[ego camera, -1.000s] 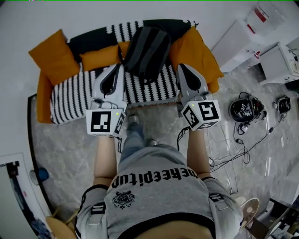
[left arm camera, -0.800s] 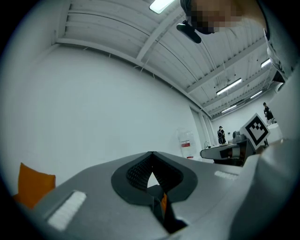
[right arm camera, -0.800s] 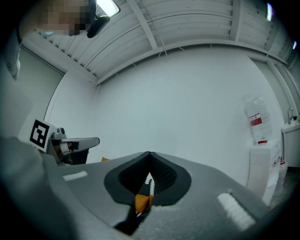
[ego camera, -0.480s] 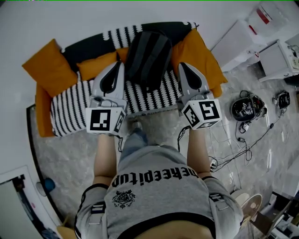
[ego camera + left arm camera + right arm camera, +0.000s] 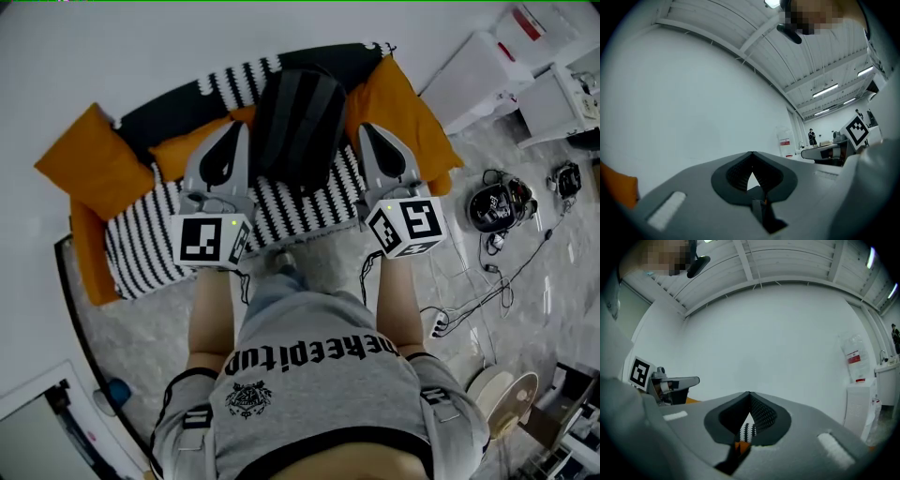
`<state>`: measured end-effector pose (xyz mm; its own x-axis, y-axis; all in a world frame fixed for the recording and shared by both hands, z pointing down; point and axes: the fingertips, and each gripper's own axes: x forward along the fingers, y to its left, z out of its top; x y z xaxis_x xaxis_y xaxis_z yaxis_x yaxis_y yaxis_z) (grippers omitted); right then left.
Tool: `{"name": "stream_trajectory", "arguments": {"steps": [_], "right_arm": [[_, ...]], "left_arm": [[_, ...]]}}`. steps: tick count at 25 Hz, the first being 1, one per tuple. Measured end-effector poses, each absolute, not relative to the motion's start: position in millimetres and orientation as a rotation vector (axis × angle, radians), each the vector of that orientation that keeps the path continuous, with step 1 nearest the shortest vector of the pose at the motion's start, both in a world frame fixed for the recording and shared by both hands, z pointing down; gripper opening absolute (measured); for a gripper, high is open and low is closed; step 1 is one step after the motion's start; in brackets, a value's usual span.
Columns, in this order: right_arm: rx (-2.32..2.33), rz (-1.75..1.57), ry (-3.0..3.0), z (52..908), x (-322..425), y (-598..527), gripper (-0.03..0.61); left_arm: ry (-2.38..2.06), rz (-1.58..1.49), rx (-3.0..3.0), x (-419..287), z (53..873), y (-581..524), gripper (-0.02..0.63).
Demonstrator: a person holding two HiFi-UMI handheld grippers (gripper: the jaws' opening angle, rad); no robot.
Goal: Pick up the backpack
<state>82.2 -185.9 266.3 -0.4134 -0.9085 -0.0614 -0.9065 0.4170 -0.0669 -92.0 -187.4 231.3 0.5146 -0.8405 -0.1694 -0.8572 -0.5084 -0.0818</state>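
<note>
Grey marbled floor (image 5: 141, 328) runs up to one black-and-white striped sofa (image 5: 141, 244) at 12 o'clock. Three orange cushions (image 5: 89, 159) lie on it. One dark backpack (image 5: 298, 122) sits at the sofa's middle, against the backrest. Two claws flank the backpack: the left gripper (image 5: 239, 131) at its 9 o'clock, the right gripper (image 5: 367, 133) at its 3 o'clock. Both have their jaws pressed together on nothing.

Head view steeply down; gripper views face wall (image 5: 693, 103).

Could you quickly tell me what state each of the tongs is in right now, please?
Left tongs: closed, holding nothing.
Right tongs: closed, holding nothing.
</note>
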Motion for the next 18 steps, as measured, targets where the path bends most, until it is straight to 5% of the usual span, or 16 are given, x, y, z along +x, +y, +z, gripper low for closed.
{"name": "stream_trajectory", "arguments": {"steps": [18], "right_arm": [[-1.790, -0.115, 2.507, 293, 54, -236, 0.003]], "left_arm": [[1.366, 0.147, -2.726, -117, 260, -262, 0.020]]}}
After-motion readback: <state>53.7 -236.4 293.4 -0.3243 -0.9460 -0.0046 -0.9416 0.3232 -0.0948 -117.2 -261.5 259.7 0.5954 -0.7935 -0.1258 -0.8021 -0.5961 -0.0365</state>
